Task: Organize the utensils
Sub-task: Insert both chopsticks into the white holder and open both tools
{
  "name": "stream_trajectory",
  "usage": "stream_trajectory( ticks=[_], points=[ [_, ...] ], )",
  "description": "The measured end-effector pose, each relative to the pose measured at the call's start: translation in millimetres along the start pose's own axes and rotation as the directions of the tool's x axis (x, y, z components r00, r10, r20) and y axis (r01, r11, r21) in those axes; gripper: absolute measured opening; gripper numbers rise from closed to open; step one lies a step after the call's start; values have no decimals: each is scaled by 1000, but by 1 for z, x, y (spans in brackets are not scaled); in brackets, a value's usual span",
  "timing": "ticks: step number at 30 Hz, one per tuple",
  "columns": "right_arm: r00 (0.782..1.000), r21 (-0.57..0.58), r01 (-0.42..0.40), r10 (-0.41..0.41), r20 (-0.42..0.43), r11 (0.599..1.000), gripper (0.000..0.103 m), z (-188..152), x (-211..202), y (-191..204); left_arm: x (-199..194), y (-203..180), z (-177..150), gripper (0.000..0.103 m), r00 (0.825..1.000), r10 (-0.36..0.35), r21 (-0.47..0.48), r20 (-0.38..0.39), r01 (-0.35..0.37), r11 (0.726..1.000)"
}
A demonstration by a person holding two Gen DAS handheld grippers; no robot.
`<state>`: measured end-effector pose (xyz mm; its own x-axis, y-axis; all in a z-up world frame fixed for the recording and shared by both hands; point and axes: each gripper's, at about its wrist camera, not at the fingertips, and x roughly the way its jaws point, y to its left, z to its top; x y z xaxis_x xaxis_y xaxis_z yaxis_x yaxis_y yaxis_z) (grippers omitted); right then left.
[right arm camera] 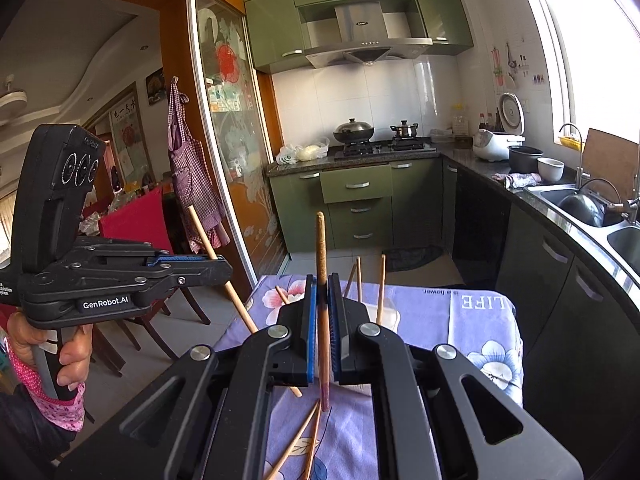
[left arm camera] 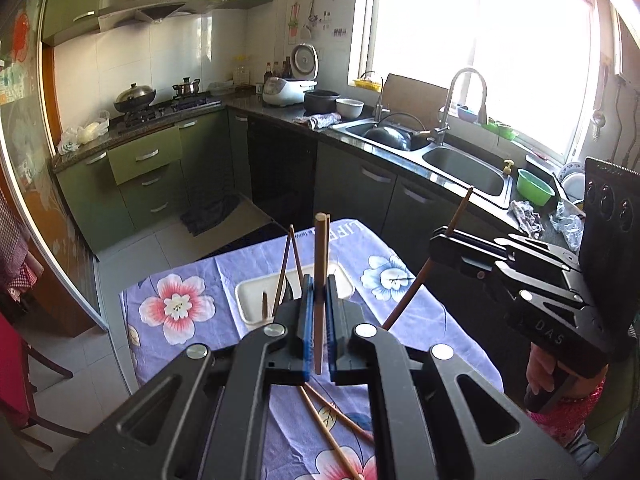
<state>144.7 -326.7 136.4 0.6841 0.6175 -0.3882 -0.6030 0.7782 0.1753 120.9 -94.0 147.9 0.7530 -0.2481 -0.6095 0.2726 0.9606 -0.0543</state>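
Observation:
My left gripper (left arm camera: 319,292) is shut on a light wooden chopstick (left arm camera: 320,256) held upright above the table; it also shows in the right wrist view (right arm camera: 218,268), chopstick slanting through it. My right gripper (right arm camera: 322,300) is shut on a dark brown chopstick (right arm camera: 321,248), also upright; in the left wrist view the right gripper (left arm camera: 444,242) holds this dark chopstick (left arm camera: 408,296) at the right. A white holder (left arm camera: 256,296) on the table holds several chopsticks (left arm camera: 285,268). Loose chopsticks (left arm camera: 332,436) lie on the cloth below both grippers.
The table wears a purple flowered cloth (left arm camera: 176,304). Green cabinets (left arm camera: 152,176), a stove with pots (left arm camera: 134,98) and a steel sink (left arm camera: 464,168) ring the kitchen. Red-covered chairs (right arm camera: 136,224) stand left of the table.

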Motion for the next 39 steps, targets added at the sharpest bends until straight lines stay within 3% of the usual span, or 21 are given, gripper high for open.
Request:
stream_trajectory(
  ticks=[9, 15, 28, 32, 34, 39],
  points=[
    [997, 17, 59, -60, 56, 998, 6, 62, 19, -14, 0, -8, 58, 5, 993, 51, 8, 110, -52, 999],
    [993, 32, 101, -102, 55, 994, 6, 79, 53, -27, 30, 3, 70, 6, 992, 102, -7, 79, -102, 995],
    [987, 47, 128, -123, -101, 991, 7, 17, 125, -48, 93, 34, 37, 6, 984, 168, -22, -59, -169, 985],
    [984, 42, 129, -123, -129, 991, 7, 4, 134, -48, 99, 36, 29, 23, 982, 165, -21, -89, -168, 986],
    [984, 44, 125, -118, -133, 991, 15, -1, 134, -48, 98, 37, 27, 25, 982, 166, -22, -91, -169, 985],
    [989, 43, 120, -116, -96, 992, 16, -1, 114, -45, 75, 40, 29, 25, 988, 150, -43, -49, -152, 987]
  ],
)
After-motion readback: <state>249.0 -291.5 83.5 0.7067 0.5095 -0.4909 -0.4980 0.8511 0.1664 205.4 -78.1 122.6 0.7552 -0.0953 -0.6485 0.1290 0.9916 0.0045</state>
